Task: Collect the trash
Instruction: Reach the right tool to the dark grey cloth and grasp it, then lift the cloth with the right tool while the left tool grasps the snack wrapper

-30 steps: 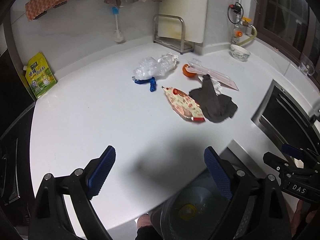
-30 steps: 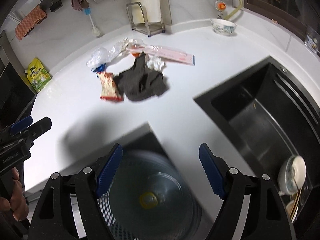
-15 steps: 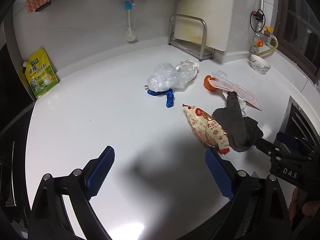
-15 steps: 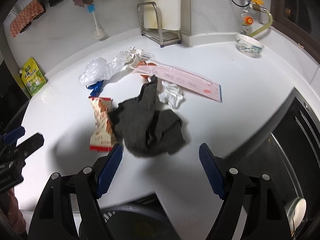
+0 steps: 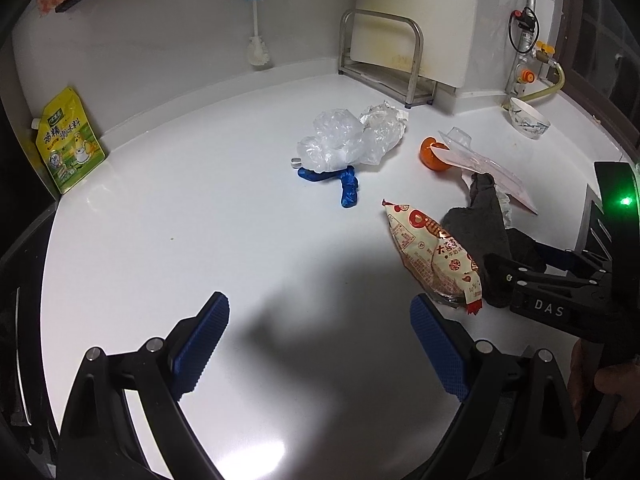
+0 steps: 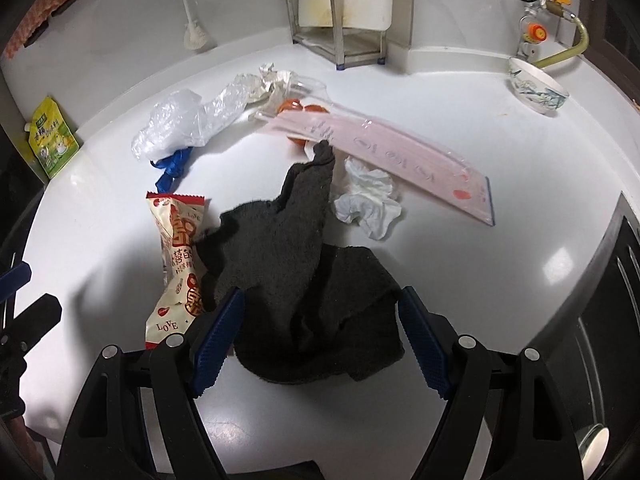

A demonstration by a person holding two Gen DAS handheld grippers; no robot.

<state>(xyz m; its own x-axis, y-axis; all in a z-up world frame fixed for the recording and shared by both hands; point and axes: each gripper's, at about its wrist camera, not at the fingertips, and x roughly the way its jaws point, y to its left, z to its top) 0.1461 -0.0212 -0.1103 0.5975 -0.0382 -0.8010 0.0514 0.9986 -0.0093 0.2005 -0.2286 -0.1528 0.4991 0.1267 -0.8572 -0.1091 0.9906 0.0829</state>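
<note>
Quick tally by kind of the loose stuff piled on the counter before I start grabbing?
Clear plastic bags: 2
Blue bag: 1
Snack wrapper: 1
Pink flat package: 1
Crumpled tissue: 1
Orange fruit: 1
Dark cloth: 1
Total: 8

Both grippers are now further in over the counter point(image 5: 200, 240) than a second ago. The right gripper point(image 6: 320, 332) was above the round bin beside the counter edge; now that bin is out of its view and its wide-open jaws stand on both sides of the dark grey cloth point(image 6: 304, 280). The left gripper point(image 5: 320, 344) also left the bin behind, and now the snack wrapper point(image 5: 432, 252) lies just ahead of its right finger.
</note>
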